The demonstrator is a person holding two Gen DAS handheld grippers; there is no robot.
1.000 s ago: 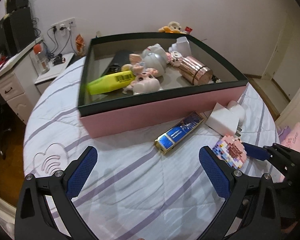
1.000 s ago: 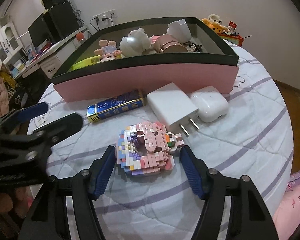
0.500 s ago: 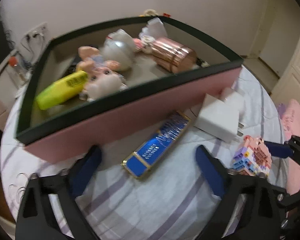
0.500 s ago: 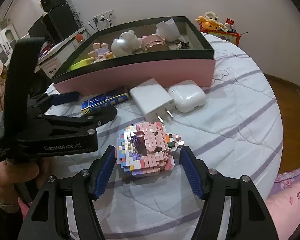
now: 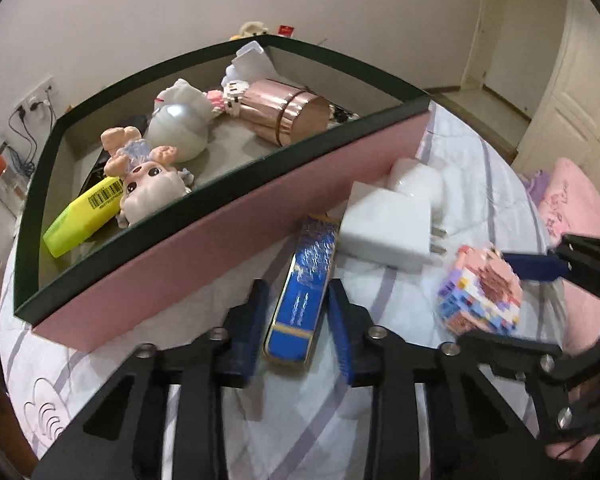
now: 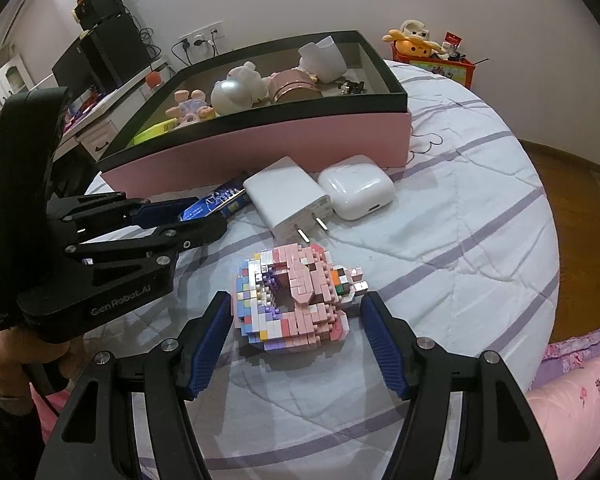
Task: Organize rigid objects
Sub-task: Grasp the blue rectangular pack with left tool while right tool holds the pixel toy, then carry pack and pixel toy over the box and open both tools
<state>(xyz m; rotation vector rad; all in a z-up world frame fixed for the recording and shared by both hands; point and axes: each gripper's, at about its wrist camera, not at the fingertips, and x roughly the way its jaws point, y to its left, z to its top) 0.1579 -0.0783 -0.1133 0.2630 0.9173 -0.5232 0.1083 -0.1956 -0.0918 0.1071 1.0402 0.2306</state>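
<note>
Blue pads of the left tool [image 5: 296, 320] have swung in from a wide spread a second ago and are closing on the blue-and-gold box [image 5: 304, 288], which now lies lengthwise between them on the striped bed cover [image 6: 460, 240]; a sliver of gap shows at each side, so no firm grip yet. This tool tilts steeply down, closer to the pink storage box [image 5: 228, 232] than before — a hand [image 6: 24, 356] grips its black handle. The right tool [image 6: 296, 336] has not shifted: half-open, it straddles the pink brick model [image 6: 296, 296] without visibly pinching it. Beyond lie the white charger [image 6: 288, 200] and earbud case [image 6: 356, 186], just beside the storage box, whose dolls, copper tin [image 5: 288, 114] and yellow tube [image 5: 86, 216] sit inside.
</note>
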